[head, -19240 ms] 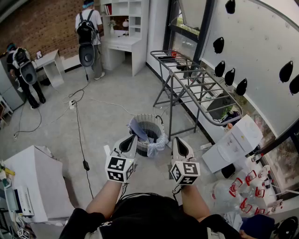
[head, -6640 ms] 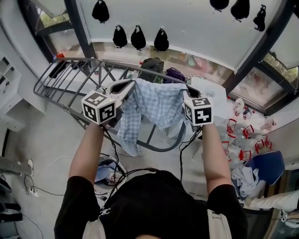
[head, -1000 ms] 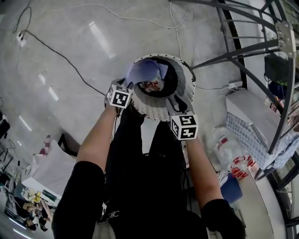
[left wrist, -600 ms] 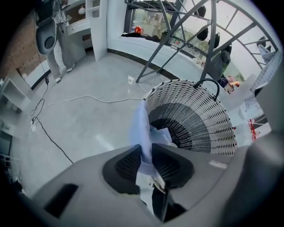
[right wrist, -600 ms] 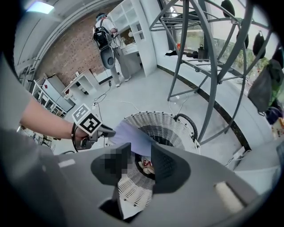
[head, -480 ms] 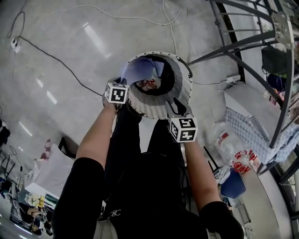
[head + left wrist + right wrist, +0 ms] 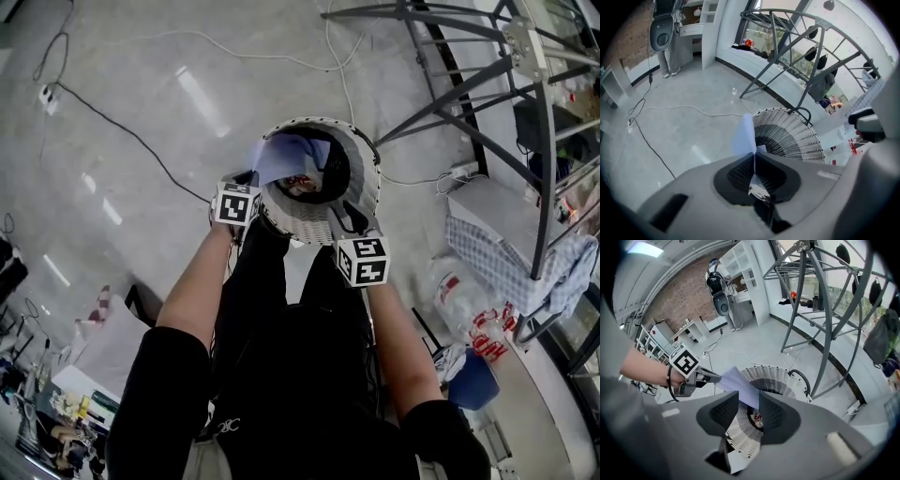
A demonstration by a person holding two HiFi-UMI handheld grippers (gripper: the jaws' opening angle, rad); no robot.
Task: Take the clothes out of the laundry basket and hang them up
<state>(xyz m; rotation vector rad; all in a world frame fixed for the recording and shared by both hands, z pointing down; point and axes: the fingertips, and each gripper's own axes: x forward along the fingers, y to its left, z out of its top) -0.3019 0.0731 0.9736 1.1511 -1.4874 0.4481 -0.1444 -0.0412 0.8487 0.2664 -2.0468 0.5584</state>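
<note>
A white wicker laundry basket (image 7: 361, 178) stands on the grey floor below me, with a pale lavender garment (image 7: 289, 153) on top and a red-printed item beneath. My left gripper (image 7: 256, 181) is at the basket's left rim. Its jaws have just been closing and now stand shut on a thin edge of the lavender garment (image 7: 744, 135), the left gripper (image 7: 753, 158) lifting it. My right gripper (image 7: 352, 216) hovers at the near right rim, open, nothing between its pads. In the right gripper view (image 7: 749, 403) the garment (image 7: 737, 383) stretches behind the gap.
A grey metal drying rack (image 7: 525, 75) stands to the right with a blue checked shirt (image 7: 511, 267) draped over it. Cables (image 7: 122, 127) run across the floor at left. Plastic bags and boxes lie at lower right. A person with a backpack stands far off by white shelves (image 7: 717, 282).
The left gripper has shut on the lavender garment's edge at the basket's left rim and risen a little with it. The right gripper has lifted slightly, still open.
</note>
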